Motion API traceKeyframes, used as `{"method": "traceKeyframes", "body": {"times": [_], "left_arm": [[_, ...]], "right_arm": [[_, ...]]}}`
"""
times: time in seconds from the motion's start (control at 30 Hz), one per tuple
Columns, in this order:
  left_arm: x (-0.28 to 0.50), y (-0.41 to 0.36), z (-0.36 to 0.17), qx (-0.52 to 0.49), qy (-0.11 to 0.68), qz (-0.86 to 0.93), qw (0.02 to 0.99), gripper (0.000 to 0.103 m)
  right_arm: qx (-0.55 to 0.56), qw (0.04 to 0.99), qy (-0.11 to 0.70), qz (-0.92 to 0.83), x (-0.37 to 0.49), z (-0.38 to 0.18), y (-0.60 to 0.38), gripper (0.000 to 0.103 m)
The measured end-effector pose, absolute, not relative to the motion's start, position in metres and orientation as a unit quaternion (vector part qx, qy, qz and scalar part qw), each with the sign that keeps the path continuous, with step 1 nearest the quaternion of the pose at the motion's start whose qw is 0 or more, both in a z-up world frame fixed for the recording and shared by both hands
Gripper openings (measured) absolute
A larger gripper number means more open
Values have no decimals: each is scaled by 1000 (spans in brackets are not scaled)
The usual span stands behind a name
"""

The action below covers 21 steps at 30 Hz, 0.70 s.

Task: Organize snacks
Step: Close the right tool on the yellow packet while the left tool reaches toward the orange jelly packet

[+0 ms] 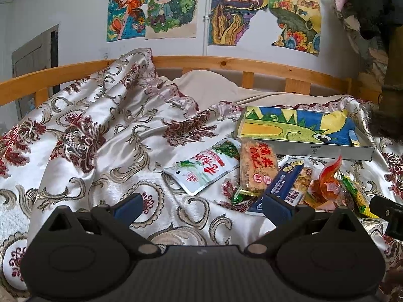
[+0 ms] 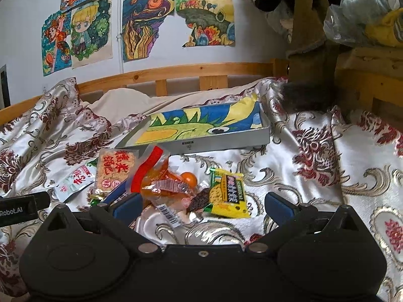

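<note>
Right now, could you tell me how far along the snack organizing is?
Nothing looks done yet: the grey tray holds only its drawing, no snacks. Nothing is in hand either; the left gripper and right gripper are both open and empty. Everything is left: the white packet, rice cracker pack, blue bar, orange bag and yellow packet lie loose on the bedspread in front of the tray.

Light: soft and bright all over
Shine: on the silky bedspread (image 1: 105,151)
Edges: bent, dark corners
Blur: little
</note>
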State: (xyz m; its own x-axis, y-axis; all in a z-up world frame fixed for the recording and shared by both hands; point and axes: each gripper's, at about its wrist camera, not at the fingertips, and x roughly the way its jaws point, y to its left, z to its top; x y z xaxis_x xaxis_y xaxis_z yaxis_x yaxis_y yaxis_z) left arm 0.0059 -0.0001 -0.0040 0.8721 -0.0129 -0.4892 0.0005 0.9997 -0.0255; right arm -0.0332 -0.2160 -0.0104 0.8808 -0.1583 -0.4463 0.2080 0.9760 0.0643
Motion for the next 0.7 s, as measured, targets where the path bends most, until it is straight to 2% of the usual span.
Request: {"method": "traceKeyframes", "body": {"times": [0.47, 0.7], "left_arm": [[24, -21, 15, -18, 249, -113, 962, 102], [46, -59, 15, 0, 271, -211, 939, 102]], "right_arm": [[-45, 960, 263, -84, -13, 21, -260, 102], [-29, 963, 258, -67, -6, 19, -286, 102]]}}
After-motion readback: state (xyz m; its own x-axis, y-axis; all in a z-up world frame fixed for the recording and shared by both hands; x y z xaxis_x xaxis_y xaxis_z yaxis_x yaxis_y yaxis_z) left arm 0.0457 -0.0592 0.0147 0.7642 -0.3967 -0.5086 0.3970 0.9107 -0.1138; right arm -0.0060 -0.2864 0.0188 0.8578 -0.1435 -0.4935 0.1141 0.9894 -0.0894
